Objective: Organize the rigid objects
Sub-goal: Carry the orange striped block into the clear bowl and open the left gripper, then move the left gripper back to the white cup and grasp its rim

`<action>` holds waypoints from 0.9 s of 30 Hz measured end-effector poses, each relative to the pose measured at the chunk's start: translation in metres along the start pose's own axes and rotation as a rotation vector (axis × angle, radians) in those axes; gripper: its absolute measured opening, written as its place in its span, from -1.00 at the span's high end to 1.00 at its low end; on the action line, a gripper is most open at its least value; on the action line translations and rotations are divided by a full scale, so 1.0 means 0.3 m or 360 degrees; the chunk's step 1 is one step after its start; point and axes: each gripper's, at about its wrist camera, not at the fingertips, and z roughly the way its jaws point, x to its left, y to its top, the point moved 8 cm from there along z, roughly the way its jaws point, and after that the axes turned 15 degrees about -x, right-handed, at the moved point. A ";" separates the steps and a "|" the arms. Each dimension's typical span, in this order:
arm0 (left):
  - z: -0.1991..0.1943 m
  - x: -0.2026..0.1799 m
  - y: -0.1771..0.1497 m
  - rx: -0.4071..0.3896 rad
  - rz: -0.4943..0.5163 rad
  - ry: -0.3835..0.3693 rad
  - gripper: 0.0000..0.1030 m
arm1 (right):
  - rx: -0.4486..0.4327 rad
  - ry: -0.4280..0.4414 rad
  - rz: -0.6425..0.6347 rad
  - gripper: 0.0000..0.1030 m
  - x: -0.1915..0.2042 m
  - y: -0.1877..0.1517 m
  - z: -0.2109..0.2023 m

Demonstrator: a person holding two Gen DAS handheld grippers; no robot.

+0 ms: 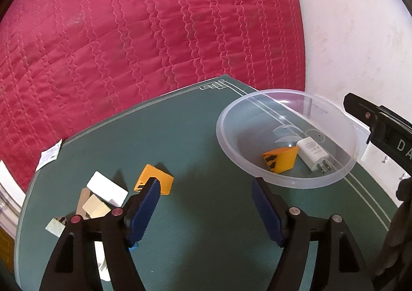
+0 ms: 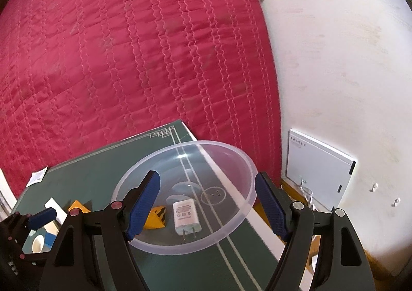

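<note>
This is a home, most likely a bedroom. A bed under a quilted crimson bedspread fills most of the room. A low green table with a pale decorative border stands at its edge. The wall is plain, scuffed white plaster, and a flat white box leans against it.

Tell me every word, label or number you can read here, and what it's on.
"DA", cut off by the frame edge: on the right hand-held gripper.
White charger in the clear bowl: printed label, too small to read.
White box by the wall: a line of characters, too blurred.
Paper slip at the mat edge: print unreadable.
</note>
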 end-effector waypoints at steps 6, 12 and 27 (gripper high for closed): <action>-0.025 0.012 -0.006 -0.0031 0.0032 0.0045 -0.52 | 0.0012 0.0031 -0.0037 -0.50 0.023 -0.012 0.001; -0.052 0.025 -0.014 -0.0055 0.0057 0.0076 -0.59 | 0.0021 0.0054 -0.0059 -0.50 0.037 -0.020 0.002; -0.101 0.117 -0.083 0.0032 -0.0076 0.0111 -0.95 | 0.0081 0.0217 -0.0157 -0.50 0.122 -0.067 -0.006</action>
